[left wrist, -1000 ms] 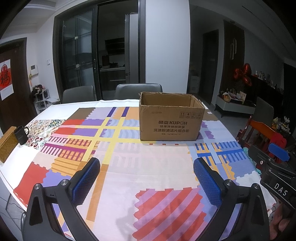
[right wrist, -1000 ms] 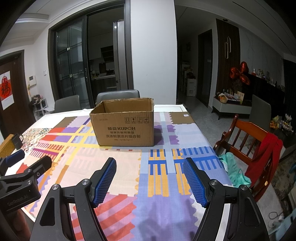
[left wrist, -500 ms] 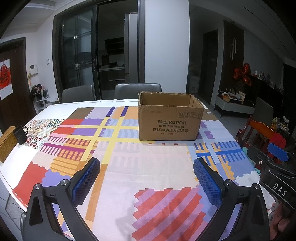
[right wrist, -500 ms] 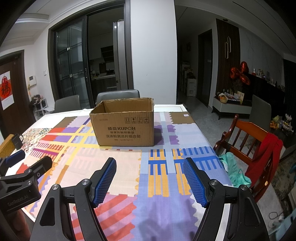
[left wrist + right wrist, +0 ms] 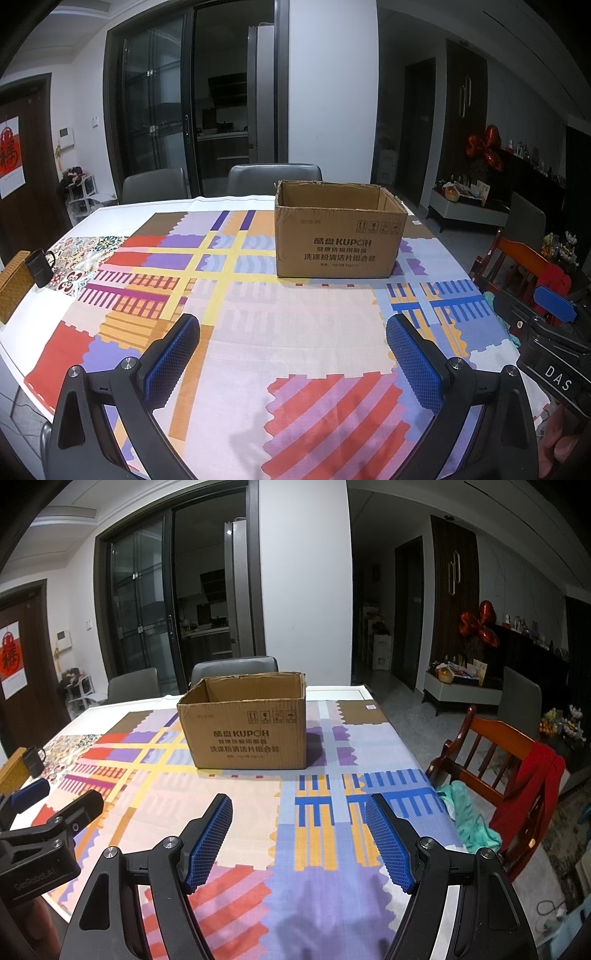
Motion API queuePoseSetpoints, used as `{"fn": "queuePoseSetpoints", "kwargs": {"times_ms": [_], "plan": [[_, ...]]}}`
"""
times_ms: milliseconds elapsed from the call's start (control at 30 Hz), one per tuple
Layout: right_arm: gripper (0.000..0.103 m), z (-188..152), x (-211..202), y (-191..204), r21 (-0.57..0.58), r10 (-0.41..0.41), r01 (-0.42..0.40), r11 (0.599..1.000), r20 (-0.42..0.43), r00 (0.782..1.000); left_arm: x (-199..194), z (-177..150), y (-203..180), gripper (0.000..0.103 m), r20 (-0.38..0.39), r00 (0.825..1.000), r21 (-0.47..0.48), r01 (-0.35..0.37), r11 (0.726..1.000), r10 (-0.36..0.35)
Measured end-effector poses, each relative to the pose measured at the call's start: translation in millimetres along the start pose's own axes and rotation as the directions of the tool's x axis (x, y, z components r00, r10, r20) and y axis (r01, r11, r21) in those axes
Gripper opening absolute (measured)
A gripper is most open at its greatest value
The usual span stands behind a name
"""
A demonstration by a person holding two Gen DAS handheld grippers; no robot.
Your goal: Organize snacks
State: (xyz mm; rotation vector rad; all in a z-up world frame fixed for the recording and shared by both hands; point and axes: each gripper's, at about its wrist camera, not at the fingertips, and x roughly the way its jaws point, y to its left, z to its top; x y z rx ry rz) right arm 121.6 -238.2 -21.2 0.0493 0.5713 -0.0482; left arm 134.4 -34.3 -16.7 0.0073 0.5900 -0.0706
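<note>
An open brown cardboard box (image 5: 340, 236) printed KUPOH stands upright on the far half of the table; it also shows in the right wrist view (image 5: 247, 731). Its inside is hidden from both views. No snacks are in view. My left gripper (image 5: 293, 332) is open and empty, held above the near part of the patterned tablecloth (image 5: 295, 332), well short of the box. My right gripper (image 5: 298, 812) is open and empty too, beside the left one and to its right. Each gripper shows at the edge of the other's view.
A black mug (image 5: 38, 267) and a woven basket (image 5: 13, 288) sit at the table's left edge. Two grey chairs (image 5: 273, 179) stand behind the table. A wooden chair (image 5: 495, 764) with a red garment is close to the right edge.
Almost nothing has changed. Both grippers stay open and hold nearly still; the left view shifts only very slightly.
</note>
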Motion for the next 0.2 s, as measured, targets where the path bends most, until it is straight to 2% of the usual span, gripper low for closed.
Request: {"fn": "queuePoseSetpoints", "kwargs": {"times_ms": [200], "plan": [[0.075,-0.9,0.6,-0.9,0.001,-0.001,0.001,1.000,0.000,1.000,3.8,-4.5,-1.4,0.103,-0.009,1.000,-0.002,0.007,1.000,-0.007]]}}
